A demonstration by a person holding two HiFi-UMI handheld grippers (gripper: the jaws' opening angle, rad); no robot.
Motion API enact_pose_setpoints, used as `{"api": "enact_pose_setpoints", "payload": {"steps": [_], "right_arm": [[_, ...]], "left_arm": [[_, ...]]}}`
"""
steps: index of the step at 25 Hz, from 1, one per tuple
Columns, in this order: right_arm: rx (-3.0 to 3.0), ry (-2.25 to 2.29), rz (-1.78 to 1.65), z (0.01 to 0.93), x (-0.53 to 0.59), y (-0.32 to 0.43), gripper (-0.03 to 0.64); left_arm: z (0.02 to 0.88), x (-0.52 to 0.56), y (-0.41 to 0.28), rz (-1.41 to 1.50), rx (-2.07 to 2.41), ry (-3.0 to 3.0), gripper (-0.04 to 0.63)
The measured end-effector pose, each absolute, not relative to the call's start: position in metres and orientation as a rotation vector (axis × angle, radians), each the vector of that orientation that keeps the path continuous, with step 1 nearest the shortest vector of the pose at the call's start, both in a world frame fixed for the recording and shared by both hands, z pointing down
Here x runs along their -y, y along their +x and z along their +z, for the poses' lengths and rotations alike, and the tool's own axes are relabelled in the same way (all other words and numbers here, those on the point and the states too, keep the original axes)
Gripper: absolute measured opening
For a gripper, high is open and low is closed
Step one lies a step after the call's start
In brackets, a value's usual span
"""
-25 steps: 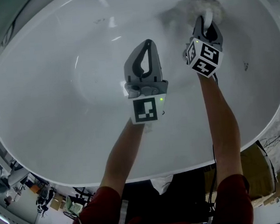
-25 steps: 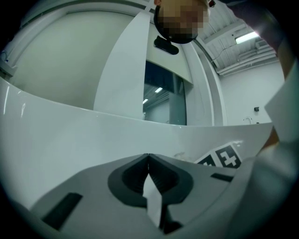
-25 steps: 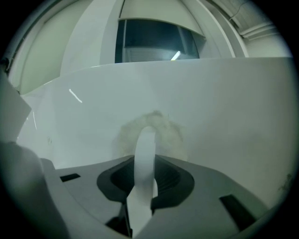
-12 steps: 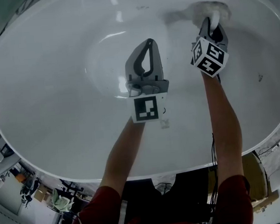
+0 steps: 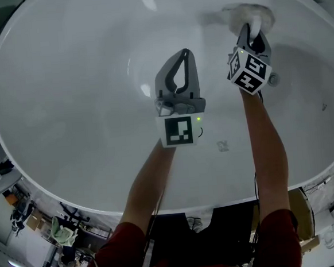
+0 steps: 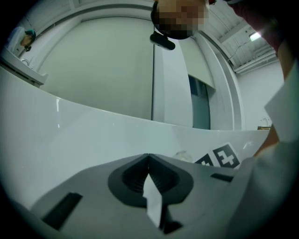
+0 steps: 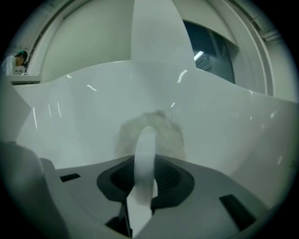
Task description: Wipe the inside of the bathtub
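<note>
Right claw (image 7: pixel 145 164) first: jaws clamped tight on the white handle (image 7: pixel 145 144) of the duster (image 7: pixel 164 131), with the handle standing up between them and the fluffy grey head right beyond the tips. That head is pressed flat against the far wall of the tub (image 5: pixel 67 115), high up the slope, well above the drain (image 5: pixel 273 79), which sits just right of this claw's marker cube. The arm is stretched out long to reach it.

Over to the left claw (image 6: pixel 148 158): jaws together, tips meeting, and nothing gripped that I can make out. The pale sliver between them looks like tub showing through the gap. It hangs over the middle of the basin, clear of the surface, taking no part in the work.

So we're in the wiping step itself, duster on the enamel at the far side. How much of the tub has been covered can't be read from here; the white surface looks much the same all round.

Next call, I'd say: drag the duster along or down that far wall in overlapping passes, holding pressure so the head stays flat on the curve, then work towards the floor and near side. The handle looks thin, so the grip must stay firm or it may twist.
</note>
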State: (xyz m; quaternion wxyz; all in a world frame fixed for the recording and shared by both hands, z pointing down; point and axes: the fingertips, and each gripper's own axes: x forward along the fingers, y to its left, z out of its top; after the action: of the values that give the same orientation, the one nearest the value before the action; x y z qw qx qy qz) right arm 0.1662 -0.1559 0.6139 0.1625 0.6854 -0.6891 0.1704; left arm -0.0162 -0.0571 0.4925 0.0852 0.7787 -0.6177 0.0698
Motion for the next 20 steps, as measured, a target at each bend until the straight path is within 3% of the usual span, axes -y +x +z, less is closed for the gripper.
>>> {"api": "enact_pose_setpoints", "payload": {"steps": [20], "right_arm": [[2.157, 1.738, 0.469, 0.605, 0.171, -0.153, 0.092]], "left_arm": [[0.488, 0.045, -0.288, 0.222, 2.022, 2.142, 0.015]]}}
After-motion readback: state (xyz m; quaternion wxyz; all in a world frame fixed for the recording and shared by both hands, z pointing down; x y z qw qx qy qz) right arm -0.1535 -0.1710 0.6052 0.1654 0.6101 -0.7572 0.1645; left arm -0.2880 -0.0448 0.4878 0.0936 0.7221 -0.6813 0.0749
